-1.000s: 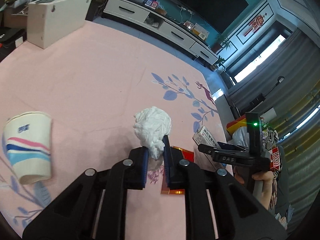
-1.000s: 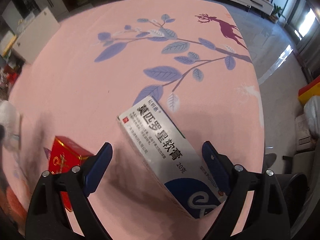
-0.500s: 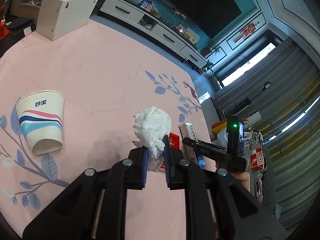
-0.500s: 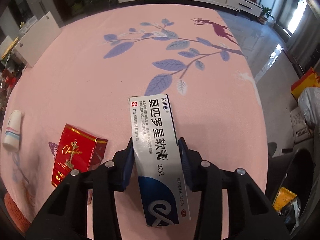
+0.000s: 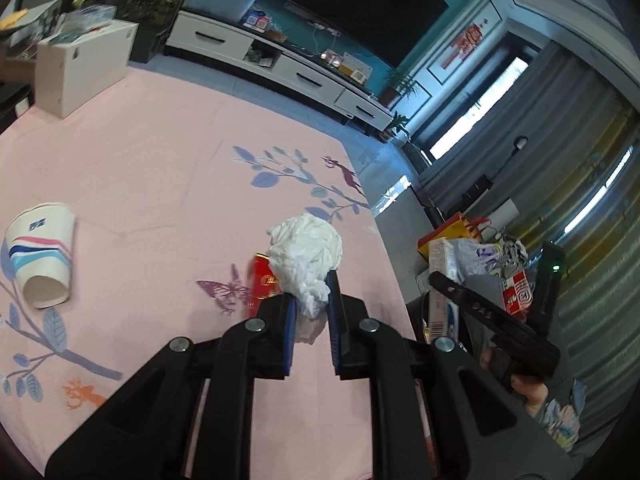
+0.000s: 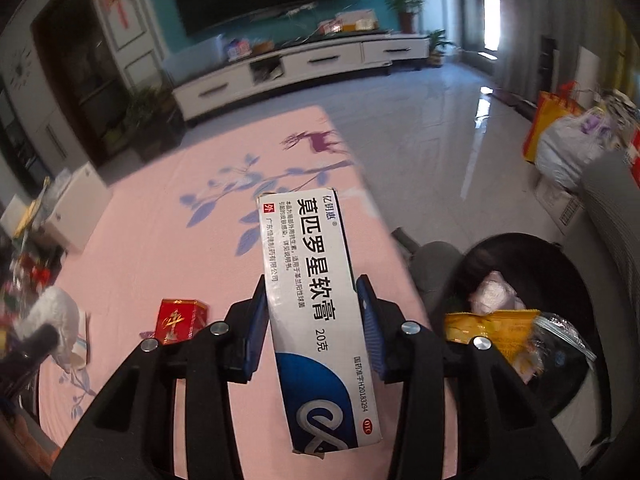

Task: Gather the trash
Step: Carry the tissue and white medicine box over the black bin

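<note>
My left gripper (image 5: 312, 300) is shut on a crumpled white tissue wad (image 5: 306, 256) and holds it above the pink tablecloth (image 5: 140, 176). My right gripper (image 6: 312, 292) is shut on a white and blue medicine box (image 6: 316, 304), lifted off the table. A black trash bin (image 6: 560, 280) with wrappers inside stands low at the right of the table. A red cigarette pack (image 6: 178, 320) lies on the cloth; it also shows in the left wrist view (image 5: 262, 284). A paper cup (image 5: 42, 260) lies on its side at the left.
A white box (image 5: 80, 66) stands at the table's far left corner. Bags and clutter (image 6: 568, 140) sit on the floor at the right. A white TV cabinet (image 6: 300, 68) runs along the back wall. The table's right edge (image 5: 388, 256) is close to the bin.
My right gripper closed on the medicine box and lifted it off the cloth, toward the bin side. My left gripper rose with the tissue wad still held.
</note>
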`<state>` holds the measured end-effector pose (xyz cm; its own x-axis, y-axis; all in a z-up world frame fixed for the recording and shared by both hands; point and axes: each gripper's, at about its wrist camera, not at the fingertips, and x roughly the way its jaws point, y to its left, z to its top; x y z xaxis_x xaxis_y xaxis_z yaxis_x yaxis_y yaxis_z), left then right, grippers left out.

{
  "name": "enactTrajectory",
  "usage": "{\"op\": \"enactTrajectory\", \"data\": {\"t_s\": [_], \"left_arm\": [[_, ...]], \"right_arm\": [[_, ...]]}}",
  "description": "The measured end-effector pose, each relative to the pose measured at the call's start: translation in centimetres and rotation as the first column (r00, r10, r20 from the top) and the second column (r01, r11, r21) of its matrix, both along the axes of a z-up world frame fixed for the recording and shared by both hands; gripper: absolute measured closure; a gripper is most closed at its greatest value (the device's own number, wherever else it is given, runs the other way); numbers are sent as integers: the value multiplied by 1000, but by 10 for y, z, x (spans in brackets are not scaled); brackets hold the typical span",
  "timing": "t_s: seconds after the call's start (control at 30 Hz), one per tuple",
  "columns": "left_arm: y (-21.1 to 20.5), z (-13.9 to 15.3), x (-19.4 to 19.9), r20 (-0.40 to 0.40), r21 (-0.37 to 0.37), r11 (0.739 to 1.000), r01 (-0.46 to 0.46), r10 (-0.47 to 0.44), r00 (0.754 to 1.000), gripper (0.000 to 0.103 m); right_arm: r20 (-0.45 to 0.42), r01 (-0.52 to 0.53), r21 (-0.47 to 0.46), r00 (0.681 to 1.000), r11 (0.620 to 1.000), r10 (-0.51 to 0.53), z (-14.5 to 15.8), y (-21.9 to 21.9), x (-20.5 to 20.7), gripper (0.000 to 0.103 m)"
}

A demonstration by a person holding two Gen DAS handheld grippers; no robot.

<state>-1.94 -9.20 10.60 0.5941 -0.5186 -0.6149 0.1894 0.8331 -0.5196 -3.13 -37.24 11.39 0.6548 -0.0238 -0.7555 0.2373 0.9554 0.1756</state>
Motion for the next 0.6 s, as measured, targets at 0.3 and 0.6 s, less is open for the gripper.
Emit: {"op": "enactTrajectory", "data": {"t_s": [0.3, 0.6], "left_arm": [[-95, -4, -3, 30, 71, 987, 145, -147, 989, 88], [-208, -26, -4, -1, 92, 930, 355, -356, 934, 88]], "right_arm": [[57, 246, 40, 967, 968, -248, 10, -93, -52, 59], [-30, 433, 142, 901, 890, -434, -26, -173, -89, 58]]}}
